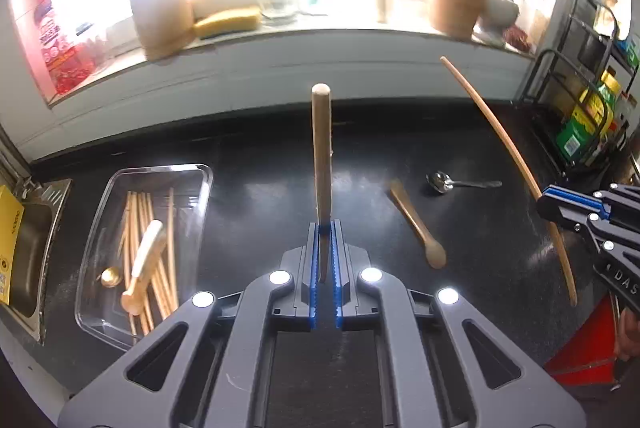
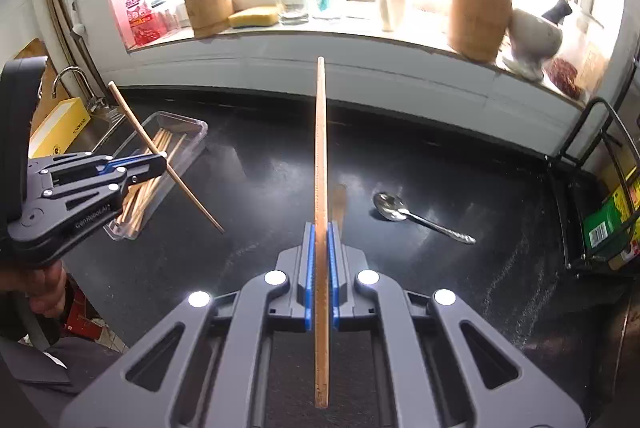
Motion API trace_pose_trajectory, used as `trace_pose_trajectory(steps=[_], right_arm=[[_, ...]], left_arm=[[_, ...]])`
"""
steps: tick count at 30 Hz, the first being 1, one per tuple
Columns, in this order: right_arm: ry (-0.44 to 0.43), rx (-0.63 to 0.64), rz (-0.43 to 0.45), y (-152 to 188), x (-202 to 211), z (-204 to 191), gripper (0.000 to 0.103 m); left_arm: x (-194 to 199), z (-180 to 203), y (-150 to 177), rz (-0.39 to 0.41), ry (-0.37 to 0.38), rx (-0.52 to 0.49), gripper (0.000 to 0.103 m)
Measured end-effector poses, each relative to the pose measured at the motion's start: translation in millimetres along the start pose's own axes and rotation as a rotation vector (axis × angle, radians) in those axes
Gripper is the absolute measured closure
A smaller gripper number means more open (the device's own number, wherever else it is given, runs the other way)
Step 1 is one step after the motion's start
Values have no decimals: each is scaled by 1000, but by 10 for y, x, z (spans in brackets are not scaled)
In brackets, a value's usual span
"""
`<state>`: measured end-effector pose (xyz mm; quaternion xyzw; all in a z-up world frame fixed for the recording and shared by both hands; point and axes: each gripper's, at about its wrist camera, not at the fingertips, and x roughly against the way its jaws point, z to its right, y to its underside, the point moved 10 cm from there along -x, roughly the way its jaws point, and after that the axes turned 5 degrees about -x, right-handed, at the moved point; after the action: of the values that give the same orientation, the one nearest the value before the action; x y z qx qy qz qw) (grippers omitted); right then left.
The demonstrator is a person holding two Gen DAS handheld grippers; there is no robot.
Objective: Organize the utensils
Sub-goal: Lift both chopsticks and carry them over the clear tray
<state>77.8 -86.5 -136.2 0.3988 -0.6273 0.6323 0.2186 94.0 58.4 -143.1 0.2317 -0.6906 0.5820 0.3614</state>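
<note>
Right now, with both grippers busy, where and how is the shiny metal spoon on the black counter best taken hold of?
Grip the shiny metal spoon at mid-handle, coming from above with the jaws across the handle. It lies flat on the black counter, apart from the wooden spoon; the handle is narrow and straight, the bowl rounded and likely slippery.

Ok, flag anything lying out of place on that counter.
Two utensils lie loose on the black counter, outside the clear tray holding the other wooden sticks: a wooden spoon and a metal spoon. Each gripper clamps one chopstick. Nothing looks spilled or broken.
</note>
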Motion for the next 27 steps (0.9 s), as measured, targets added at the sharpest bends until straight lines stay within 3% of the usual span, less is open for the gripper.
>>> trace_pose_trajectory(steps=[13, 22, 27], right_arm=[[-51, 46, 23, -277, -130, -896, 96], [-153, 108, 14, -474, -390, -1857, 96], [-227, 135, -17, -539, -578, -2436, 96]], left_arm=[[377, -935, -6, 47, -4, 110, 98], [665, -1762, 125, 61, -59, 172, 98], [679, -2156, 333, 21, -76, 194, 98]])
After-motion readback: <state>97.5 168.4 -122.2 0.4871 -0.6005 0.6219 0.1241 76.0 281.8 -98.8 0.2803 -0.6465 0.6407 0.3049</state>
